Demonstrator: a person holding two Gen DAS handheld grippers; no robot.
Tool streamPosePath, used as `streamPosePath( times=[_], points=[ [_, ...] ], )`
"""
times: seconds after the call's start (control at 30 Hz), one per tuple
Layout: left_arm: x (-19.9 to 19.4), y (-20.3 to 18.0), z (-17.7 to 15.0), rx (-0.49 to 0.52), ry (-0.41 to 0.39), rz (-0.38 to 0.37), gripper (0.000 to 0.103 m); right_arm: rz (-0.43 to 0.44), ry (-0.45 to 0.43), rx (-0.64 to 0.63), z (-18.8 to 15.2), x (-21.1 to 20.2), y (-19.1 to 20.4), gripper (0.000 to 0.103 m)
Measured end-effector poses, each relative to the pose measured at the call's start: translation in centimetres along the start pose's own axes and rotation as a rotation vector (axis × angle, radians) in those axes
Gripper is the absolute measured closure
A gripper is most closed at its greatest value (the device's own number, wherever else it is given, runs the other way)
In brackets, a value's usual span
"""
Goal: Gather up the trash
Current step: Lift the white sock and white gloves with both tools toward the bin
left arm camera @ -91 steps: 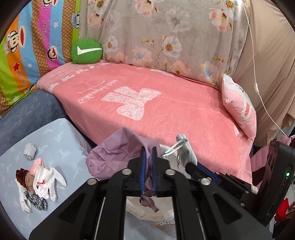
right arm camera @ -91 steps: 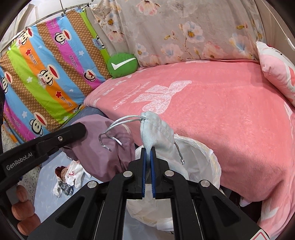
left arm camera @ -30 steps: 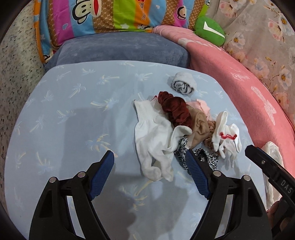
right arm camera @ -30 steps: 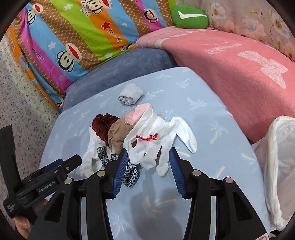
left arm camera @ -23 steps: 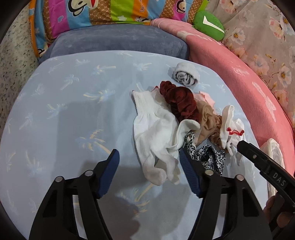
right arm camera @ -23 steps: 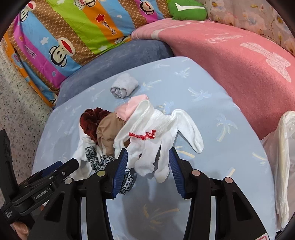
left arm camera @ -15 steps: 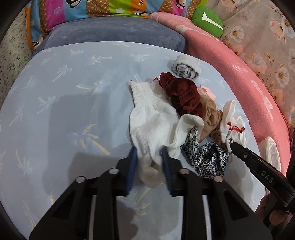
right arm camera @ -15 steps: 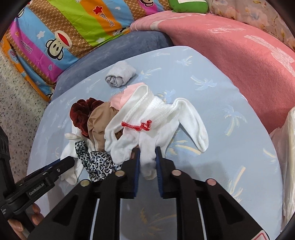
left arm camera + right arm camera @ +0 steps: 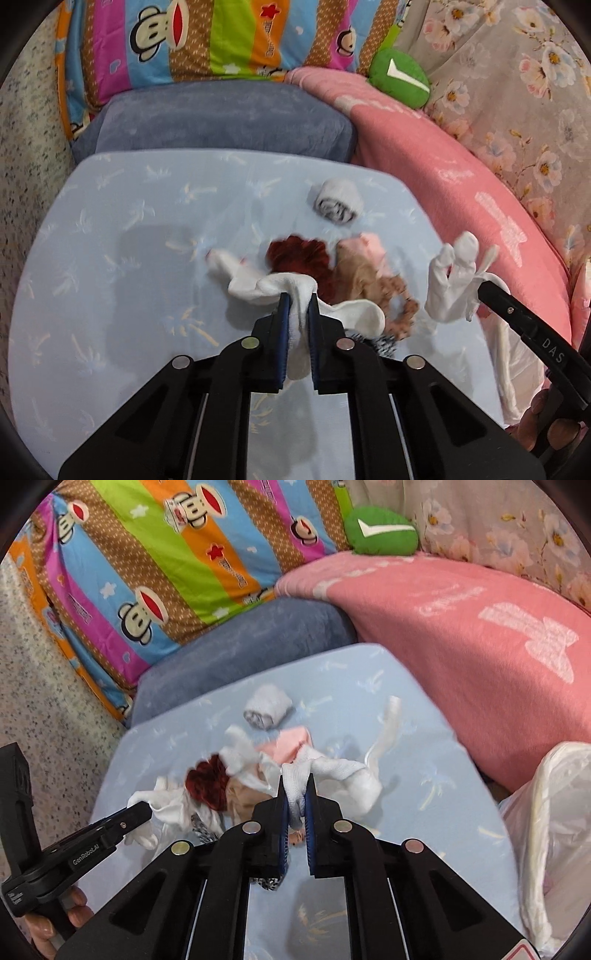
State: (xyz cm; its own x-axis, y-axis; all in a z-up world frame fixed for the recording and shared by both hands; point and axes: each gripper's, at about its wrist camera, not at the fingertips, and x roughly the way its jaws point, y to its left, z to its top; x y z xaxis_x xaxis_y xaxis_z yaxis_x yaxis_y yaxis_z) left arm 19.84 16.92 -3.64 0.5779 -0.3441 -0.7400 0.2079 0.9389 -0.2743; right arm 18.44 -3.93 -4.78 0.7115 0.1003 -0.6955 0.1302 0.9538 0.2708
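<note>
A heap of small cloth items lies on the light blue cover (image 9: 129, 221): a dark red scrunchie (image 9: 299, 254), a tan stocking (image 9: 358, 273), a pink piece (image 9: 369, 243) and a leopard-print scrap (image 9: 402, 314). A rolled grey sock (image 9: 338, 201) sits apart, farther back. My left gripper (image 9: 297, 301) is closing, and its pads pinch a white sock (image 9: 258, 286) raised off the heap. My right gripper (image 9: 296, 775) is closing its last bit on a white sock bundle (image 9: 343, 771), which hangs above the cover. A white trash bag (image 9: 554, 812) stands at the right.
A pink blanket (image 9: 461, 620) covers the bed on the right, with a green cushion (image 9: 382, 531) at its head. A blue-grey cushion (image 9: 221, 114) and a striped monkey-print quilt (image 9: 166, 554) border the far side. Speckled floor (image 9: 55, 701) lies to the left.
Both grippers went from wide open over the heap to closed on white socks. Both then rose, pulling the socks up and disturbing the heap.
</note>
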Motion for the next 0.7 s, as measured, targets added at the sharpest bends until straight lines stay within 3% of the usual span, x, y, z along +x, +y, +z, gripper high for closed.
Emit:
streamPosePath(
  times=[0.4, 0.7],
  points=[
    [-5.4, -8.2, 2.6, 0.112, -0.136, -0.076, 0.094, 0.044, -0.186, 0.009, 3.0, -10.2, -1.2, 0.094],
    [-6.7, -16.0, 1.6, 0.235, -0.157, -0.164, 0.094, -0.002, -0.285, 0.054, 3.3, -17.1, -5.9, 0.094]
  ],
)
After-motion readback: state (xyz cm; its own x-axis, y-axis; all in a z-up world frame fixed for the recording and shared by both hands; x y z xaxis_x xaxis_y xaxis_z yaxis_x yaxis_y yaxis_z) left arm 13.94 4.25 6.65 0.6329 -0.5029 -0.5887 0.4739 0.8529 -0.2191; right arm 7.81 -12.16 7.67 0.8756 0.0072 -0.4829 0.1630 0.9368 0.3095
